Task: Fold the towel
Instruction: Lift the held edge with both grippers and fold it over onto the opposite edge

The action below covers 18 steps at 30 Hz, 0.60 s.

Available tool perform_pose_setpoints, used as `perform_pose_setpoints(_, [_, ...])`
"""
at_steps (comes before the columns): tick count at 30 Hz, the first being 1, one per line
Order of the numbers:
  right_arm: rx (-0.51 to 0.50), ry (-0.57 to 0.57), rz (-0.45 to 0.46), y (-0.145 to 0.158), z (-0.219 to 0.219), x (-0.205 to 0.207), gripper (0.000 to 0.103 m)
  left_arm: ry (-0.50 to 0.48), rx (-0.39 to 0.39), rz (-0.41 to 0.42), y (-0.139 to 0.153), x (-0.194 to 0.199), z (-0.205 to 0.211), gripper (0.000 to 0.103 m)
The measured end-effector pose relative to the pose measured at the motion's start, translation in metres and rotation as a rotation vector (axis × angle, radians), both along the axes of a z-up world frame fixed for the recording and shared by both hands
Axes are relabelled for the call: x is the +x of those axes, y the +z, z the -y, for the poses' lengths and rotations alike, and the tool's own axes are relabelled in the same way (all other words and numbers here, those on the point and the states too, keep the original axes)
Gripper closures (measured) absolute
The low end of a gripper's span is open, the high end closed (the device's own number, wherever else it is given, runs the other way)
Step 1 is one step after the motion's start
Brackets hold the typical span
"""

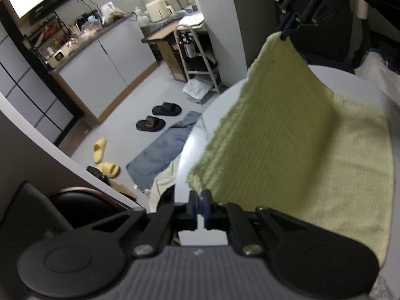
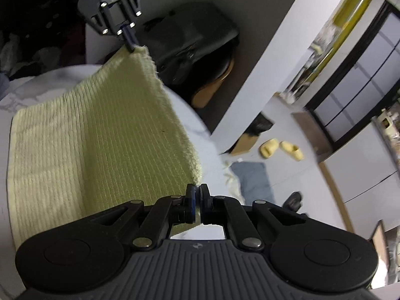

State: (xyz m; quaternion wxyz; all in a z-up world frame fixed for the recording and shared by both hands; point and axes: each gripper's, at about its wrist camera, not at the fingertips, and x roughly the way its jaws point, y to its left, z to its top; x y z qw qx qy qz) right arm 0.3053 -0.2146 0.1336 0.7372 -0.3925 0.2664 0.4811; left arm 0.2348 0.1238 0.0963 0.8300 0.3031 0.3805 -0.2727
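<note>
towel: pale yellow-green, ribbed waffle grid | table: white, faint grey marbling | left gripper: black, blue pads | right gripper: black, blue pads | floor: light grey | mat: denim blue | sandals: black | slippers: yellow | cabinets: white, wood trim

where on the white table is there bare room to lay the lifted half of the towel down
Bare white table shows only as thin strips around the yellow towel. The flat half of the towel is the open spot. The raised edge is taken up: left claw and right claw each pinch a corner.
</note>
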Motion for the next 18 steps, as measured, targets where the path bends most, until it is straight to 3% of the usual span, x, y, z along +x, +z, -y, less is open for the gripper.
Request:
perform_pose_setpoints(8, [0.032,0.016,0.086,0.032,0.003,-0.029,0.099,-0.014,0.025,0.072,0.024,-0.014,0.014,0.099])
perform_pose_setpoints(12, [0.038,0.027,0.084,0.041,0.007,-0.042,0.099,-0.018,0.048,0.043,0.023,-0.024,0.021,0.099])
perform_pose_setpoints(18, [-0.013,0.044,0.038,0.031,0.015,-0.059,0.099,-0.030,0.066,0.002,0.010,-0.040,0.025,0.099])
